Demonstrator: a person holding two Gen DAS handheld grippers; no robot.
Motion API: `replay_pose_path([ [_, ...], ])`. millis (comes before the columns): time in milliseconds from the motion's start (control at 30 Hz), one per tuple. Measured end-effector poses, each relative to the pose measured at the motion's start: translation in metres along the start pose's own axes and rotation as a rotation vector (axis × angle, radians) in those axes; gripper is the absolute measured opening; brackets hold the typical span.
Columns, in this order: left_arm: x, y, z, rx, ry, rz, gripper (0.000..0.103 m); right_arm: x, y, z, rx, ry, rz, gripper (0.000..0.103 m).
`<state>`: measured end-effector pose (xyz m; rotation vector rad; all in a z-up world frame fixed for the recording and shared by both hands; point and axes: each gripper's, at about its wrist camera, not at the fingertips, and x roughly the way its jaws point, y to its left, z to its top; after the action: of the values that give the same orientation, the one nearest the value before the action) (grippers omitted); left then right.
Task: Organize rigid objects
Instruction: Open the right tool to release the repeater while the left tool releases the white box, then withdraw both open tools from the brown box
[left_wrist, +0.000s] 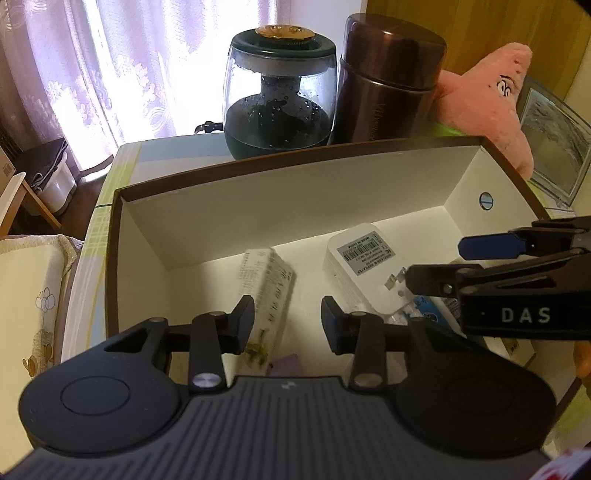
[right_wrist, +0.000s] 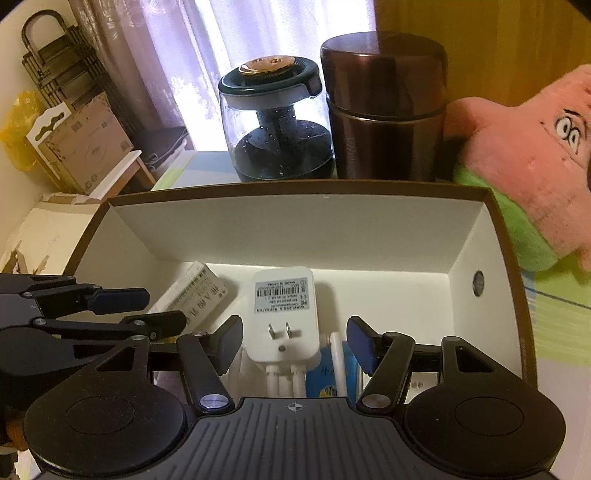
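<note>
A brown-rimmed cardboard box (left_wrist: 258, 162) (right_wrist: 295, 186) with white inner walls takes up the middle of both views. Inside lie a white wireless repeater (left_wrist: 360, 258) (right_wrist: 284, 314), plug prongs up, and a slim white carton (left_wrist: 267, 291) (right_wrist: 192, 295), blurred in the left wrist view. My left gripper (left_wrist: 288, 319) (right_wrist: 147, 310) hangs open over the carton, whose body passes by the left finger without being pressed. My right gripper (right_wrist: 295, 341) (left_wrist: 443, 264) stands open with the repeater between its fingers, pads apart from it. White antenna rods and a blue packet (right_wrist: 325, 373) lie under the repeater.
Behind the box stand a glass jar with a dark base (left_wrist: 277, 92) (right_wrist: 275, 122) and a brown metal flask (left_wrist: 388, 77) (right_wrist: 384, 110). A pink plush toy (left_wrist: 491, 96) (right_wrist: 524, 147) leans at the right, beside a clear picture frame (left_wrist: 554, 144). Curtains and cardboard boxes fill the left background.
</note>
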<state>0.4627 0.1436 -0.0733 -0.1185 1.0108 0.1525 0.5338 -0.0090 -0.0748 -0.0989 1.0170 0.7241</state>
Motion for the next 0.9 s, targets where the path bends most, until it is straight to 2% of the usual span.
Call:
replay_pose_path([
  [533,-0.059,-0.014,-0.014,0.022,-0.071,-0.013,0.036,-0.064,0.002,-0.032,0.068,-0.091,0.027,0.061],
  [900,-0.115,-0.020,-0.046,0.015,-0.131,-0.027,0.036,-0.116,0.009,-0.066,0.077,-0.158,0.008,0.061],
])
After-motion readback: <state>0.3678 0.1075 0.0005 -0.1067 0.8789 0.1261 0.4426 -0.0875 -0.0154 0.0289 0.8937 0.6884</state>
